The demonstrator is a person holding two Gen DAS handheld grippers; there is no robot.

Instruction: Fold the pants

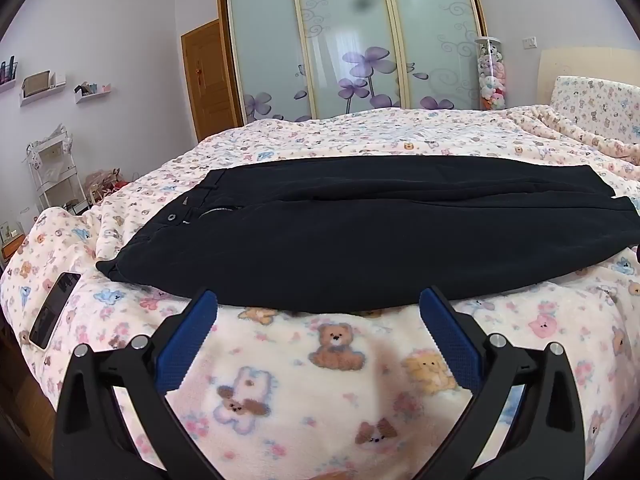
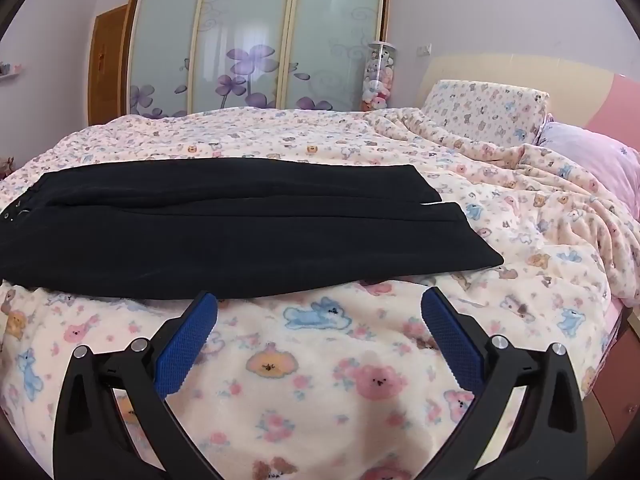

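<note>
Black pants [image 1: 360, 232] lie flat across the bed, waistband with button and zipper to the left, the two legs side by side running right. In the right wrist view the pants [image 2: 240, 232] end in leg cuffs at the right. My left gripper [image 1: 319, 300] is open and empty, its blue pads just short of the pants' near edge. My right gripper [image 2: 319, 300] is open and empty, also just before the near edge, toward the leg end.
The bed is covered with a pink teddy-bear blanket [image 1: 320, 380]. A phone [image 1: 54, 310] lies at the bed's left edge. Pillows [image 2: 484, 114] sit at the headboard on the right. A sliding wardrobe [image 1: 352, 40], a door and a white shelf rack stand behind.
</note>
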